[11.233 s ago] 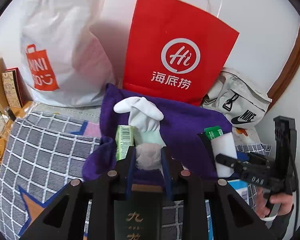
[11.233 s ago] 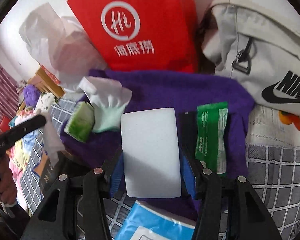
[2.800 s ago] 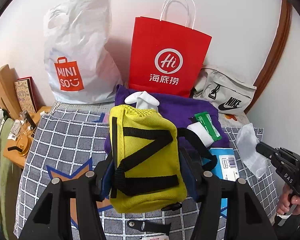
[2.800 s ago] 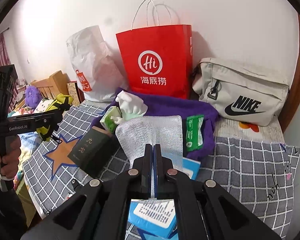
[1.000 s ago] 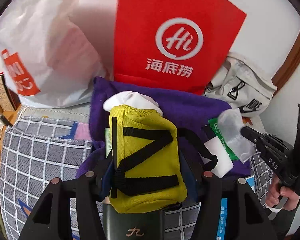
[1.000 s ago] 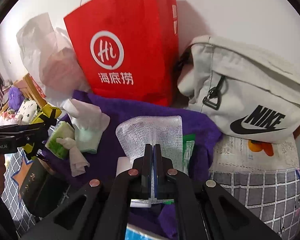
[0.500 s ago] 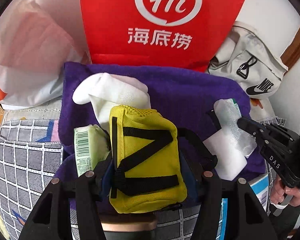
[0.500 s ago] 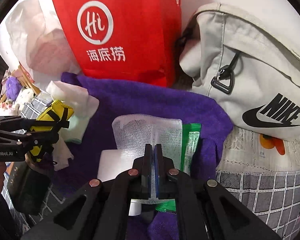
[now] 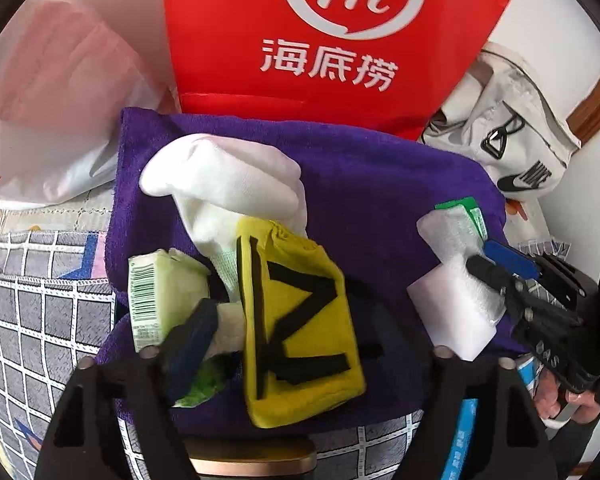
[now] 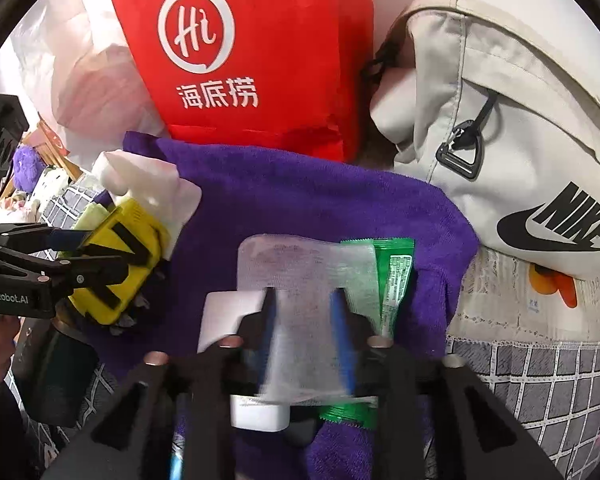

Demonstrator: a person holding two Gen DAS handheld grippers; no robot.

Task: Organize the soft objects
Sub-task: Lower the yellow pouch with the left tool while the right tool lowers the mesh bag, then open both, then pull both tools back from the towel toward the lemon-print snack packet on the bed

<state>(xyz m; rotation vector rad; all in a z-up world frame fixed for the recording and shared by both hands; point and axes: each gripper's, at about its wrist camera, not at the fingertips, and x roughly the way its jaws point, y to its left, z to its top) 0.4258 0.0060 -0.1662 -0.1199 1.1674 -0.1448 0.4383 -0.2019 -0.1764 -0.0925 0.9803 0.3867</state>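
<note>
Both grippers have spread their fingers since half a second ago, when each was clamped on its load. The yellow pouch (image 9: 300, 320) now lies tilted on the purple towel (image 9: 380, 184), and the white mesh pad (image 10: 316, 280) rests flat on the same towel.

At far left in the left wrist view a white plastic bag (image 9: 52, 92) leans against the wall, above a checked grey bedspread (image 9: 40, 320). On the towel's left edge sits a green tissue pack (image 9: 156, 292), with a white glove (image 9: 228, 184) just behind it and touching the pouch's top. The left gripper (image 9: 300, 328) stands wide open around the pouch, its left fingertip beside the tissue pack. A red paper bag (image 9: 332, 40) stands behind the towel.

Further right, the right gripper (image 10: 304, 320) is open, its blue-padded fingers either side of the mesh pad, which overlaps a white foam block (image 10: 228, 312) and a green sachet (image 10: 396, 276). A grey Nike bag (image 10: 500, 140) lies at far right, against the towel's edge.
</note>
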